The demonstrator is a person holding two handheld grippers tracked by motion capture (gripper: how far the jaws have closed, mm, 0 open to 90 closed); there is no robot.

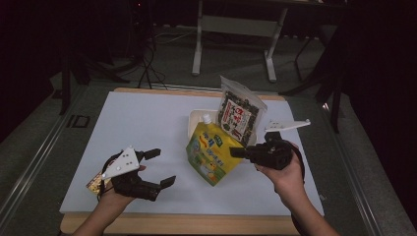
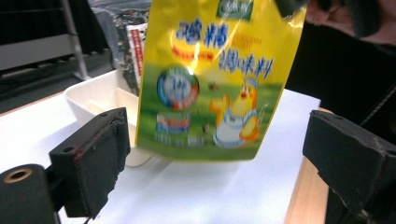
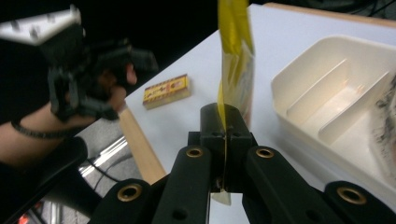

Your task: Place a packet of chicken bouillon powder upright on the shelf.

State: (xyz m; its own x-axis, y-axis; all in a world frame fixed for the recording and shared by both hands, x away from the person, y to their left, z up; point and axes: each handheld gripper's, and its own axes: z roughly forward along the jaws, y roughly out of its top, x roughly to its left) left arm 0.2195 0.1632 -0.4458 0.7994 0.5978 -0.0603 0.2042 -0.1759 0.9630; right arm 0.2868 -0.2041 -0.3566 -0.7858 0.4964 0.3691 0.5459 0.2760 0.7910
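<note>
The yellow pouch (image 1: 212,153) hangs just in front of the cream tray (image 1: 195,119), its spout end tipped toward the tray and its lower corner close to the white table (image 1: 142,128); whether it touches I cannot tell. The right tool (image 1: 238,152) is pressed together on the pouch's side edge, the film running between its jaws in the right gripper view. If the step in hand is to set the pouch into the tray, the pinch looks thin, so it would do well to keep the pouch upright and lift its bottom clear of the tray wall. The tray, split by low dividers, holds a dark seaweed packet (image 1: 239,114) standing at its far end; the nearer compartments look empty. Well left of the tray, the left tool (image 1: 161,167) hovers spread and holds nothing, with a small yellow box (image 3: 166,90) beside it.
</note>
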